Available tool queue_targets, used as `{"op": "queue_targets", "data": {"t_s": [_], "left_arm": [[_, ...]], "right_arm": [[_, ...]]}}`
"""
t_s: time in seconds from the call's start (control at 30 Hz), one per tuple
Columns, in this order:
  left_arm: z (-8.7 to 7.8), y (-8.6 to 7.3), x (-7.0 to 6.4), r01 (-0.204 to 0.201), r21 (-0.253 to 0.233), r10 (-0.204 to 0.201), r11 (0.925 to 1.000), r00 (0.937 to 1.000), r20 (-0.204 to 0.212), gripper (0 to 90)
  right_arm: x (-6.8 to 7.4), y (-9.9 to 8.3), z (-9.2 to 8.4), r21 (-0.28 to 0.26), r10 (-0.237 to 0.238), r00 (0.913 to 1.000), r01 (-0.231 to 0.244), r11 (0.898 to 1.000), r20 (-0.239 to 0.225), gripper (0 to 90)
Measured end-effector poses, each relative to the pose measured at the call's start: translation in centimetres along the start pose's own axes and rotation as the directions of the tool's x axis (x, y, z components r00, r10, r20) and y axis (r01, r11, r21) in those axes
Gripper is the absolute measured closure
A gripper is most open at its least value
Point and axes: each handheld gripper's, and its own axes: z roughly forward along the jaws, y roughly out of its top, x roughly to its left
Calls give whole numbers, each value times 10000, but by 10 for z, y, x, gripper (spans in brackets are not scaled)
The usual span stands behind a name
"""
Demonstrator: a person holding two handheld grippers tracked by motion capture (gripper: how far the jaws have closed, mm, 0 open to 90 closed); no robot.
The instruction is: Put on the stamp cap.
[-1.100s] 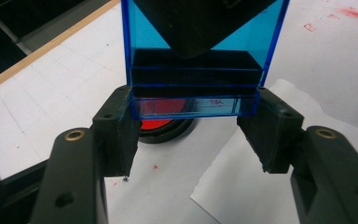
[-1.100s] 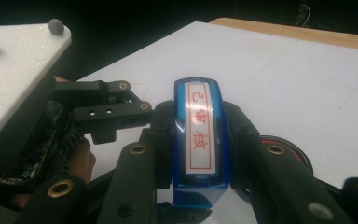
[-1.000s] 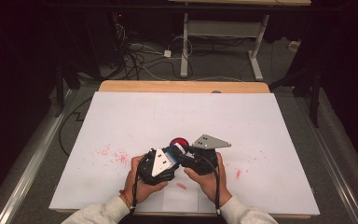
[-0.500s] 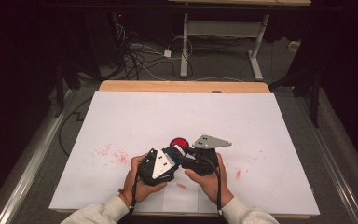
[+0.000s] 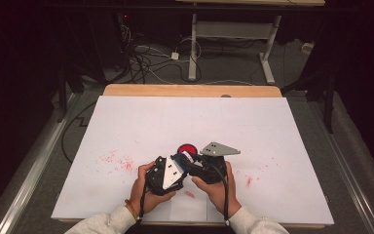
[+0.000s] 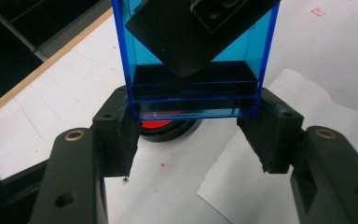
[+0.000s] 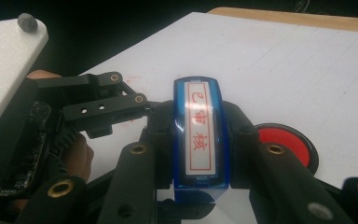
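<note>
Gripping the blue stamp (image 7: 199, 135) from both sides, both grippers' jaws clamp it.

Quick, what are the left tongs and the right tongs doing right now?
Left tongs: closed on the see-through blue plastic stamp, gripping its lower end.
Right tongs: closed on the same stamp, pads pressed against its sides.

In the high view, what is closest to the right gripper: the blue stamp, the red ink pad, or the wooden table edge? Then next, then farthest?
1. Blue stamp: between the right gripper's jaws.
2. Red ink pad: just beyond the stamp.
3. Wooden table edge: at the far side.
</note>
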Motion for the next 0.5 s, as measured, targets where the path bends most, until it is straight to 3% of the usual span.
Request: {"op": "queue_targets", "data": {"t_s": [0.27, 0.5], "left_arm": [[-3, 1, 0, -317, -113, 317, 9994, 9995, -37, 393], [-5, 1, -1, -708, -149, 706, 9974, 9974, -115, 392]], "right_arm": [[-3, 2, -2, 135, 9, 9994, -5, 9999, -347, 697], [-7, 1, -3, 250, 415, 9965, -398, 9989, -727, 700]]}}
